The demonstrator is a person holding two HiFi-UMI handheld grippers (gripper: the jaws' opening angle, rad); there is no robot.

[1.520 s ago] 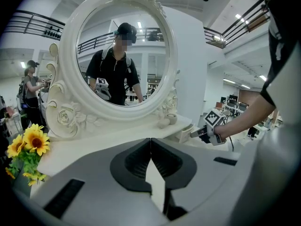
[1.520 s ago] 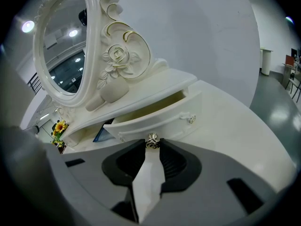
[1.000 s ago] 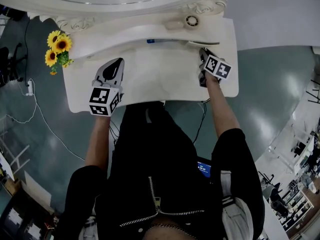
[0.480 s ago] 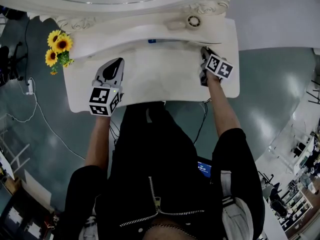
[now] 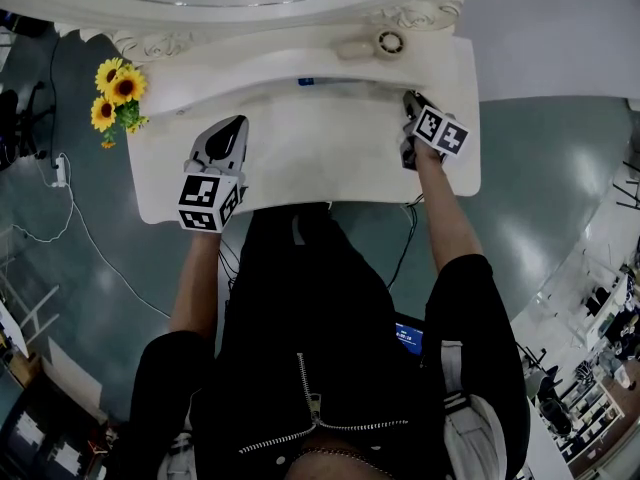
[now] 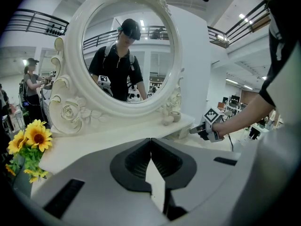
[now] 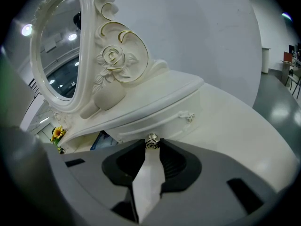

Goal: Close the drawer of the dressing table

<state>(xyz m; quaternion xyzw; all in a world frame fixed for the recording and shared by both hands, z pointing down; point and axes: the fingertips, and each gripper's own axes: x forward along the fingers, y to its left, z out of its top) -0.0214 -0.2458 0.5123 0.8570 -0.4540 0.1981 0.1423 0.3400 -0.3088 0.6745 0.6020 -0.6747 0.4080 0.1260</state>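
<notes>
- The dressing table [image 5: 320, 158] is white and carved. An oval mirror [image 6: 129, 51] stands at its far side and sunflowers [image 5: 115, 96] at its far left corner.
- The drawer [image 7: 162, 122] sits under the raised far tier. It stands slightly pulled out toward the person, and a blue thing [image 7: 100, 141] shows in the gap to the left.
- The knob [image 7: 152, 139] is small and metallic, and it sits on the drawer front toward the right end. A second knob [image 7: 189, 117] lies further right; whether it belongs to the same drawer cannot be told.
- The right tongs [image 5: 409, 101] pinch the knob between their tips and slope down toward it.
- The left tongs [image 6: 150, 142] are pressed together with nothing between them. They are over the near-left part of the table, well apart from the drawer; whether they touch the top cannot be told.
- Step in hand, as judged: the knob is secured and the push toward the mirror side has not yet closed the gap.
- To do it well, the push should run straight along the drawer's travel, toward the far side. Pressing down or to the side could rack the drawer in its guides.
- The pinch should stay firm, because so small a knob could slip from the tips.
- The blue thing should be watched so that it does not catch under the tier.
- The push should ease off as the front comes flush with the table's face.
</notes>
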